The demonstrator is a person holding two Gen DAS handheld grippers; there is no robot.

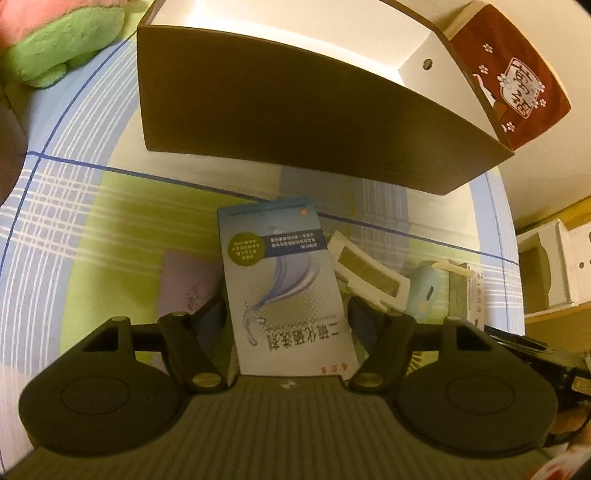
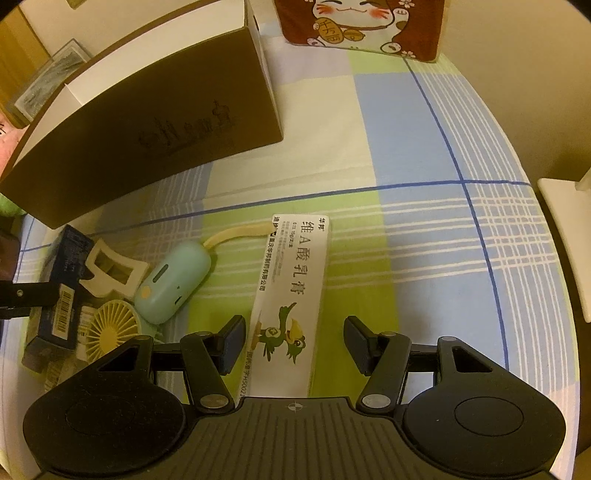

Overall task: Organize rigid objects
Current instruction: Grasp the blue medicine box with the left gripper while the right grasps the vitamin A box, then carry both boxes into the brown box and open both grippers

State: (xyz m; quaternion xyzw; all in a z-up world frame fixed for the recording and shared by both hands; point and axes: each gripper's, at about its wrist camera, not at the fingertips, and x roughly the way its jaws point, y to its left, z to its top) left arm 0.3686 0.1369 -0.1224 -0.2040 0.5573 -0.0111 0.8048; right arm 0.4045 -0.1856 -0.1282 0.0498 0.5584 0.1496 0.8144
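My left gripper is shut on a blue-and-white carton, held above the checked cloth just short of the open brown box. My right gripper is open, its fingers on either side of the near end of a long white ointment carton with a green bird that lies flat on the cloth. The brown box stands to the upper left in the right wrist view. The left gripper's carton shows there at the far left.
A mint-green case with a cream strap, a white plastic frame and a small yellow fan lie left of the ointment carton. A red lucky-cat cushion stands behind. A green plush toy lies at the upper left.
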